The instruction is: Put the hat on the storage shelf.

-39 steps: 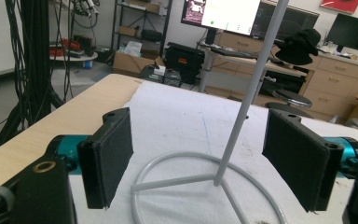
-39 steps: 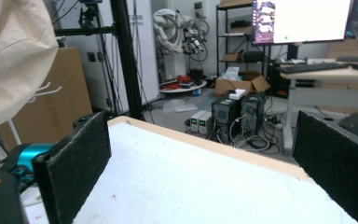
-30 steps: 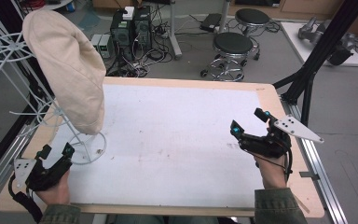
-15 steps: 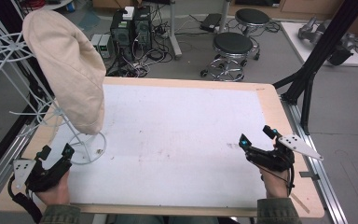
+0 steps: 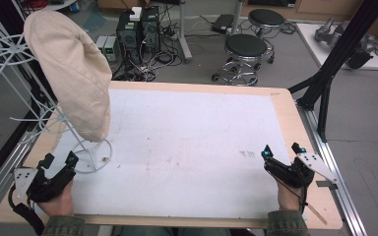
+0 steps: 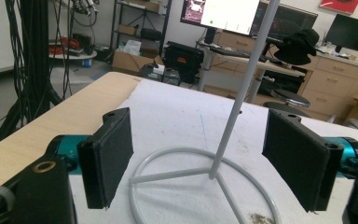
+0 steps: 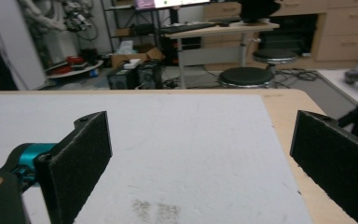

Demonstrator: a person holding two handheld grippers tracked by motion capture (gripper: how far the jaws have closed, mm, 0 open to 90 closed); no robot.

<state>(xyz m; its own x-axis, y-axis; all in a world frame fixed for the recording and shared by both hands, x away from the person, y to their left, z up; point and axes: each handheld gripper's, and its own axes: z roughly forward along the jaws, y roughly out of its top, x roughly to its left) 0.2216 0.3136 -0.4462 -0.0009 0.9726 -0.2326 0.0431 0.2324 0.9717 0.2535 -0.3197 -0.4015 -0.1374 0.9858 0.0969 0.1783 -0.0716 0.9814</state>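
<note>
Both tongs are being held wide apart — the left gripper (image 5: 59, 161) facing the white wire stand's ring base (image 6: 205, 186), the right gripper (image 5: 281, 151) over the white foam-covered table (image 5: 192, 147).

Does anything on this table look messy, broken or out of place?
Nothing broken. The white table cover carries faint dark smudges near the right gripper, and a little gritty debris lies inside the wire stand's base ring.

White foam-covered table (image 5: 187, 142) is open centre to 3 o'clock; white wire stand (image 5: 86, 147) with beige cloth hat (image 5: 74, 73) blocks 9 o'clock.
</note>
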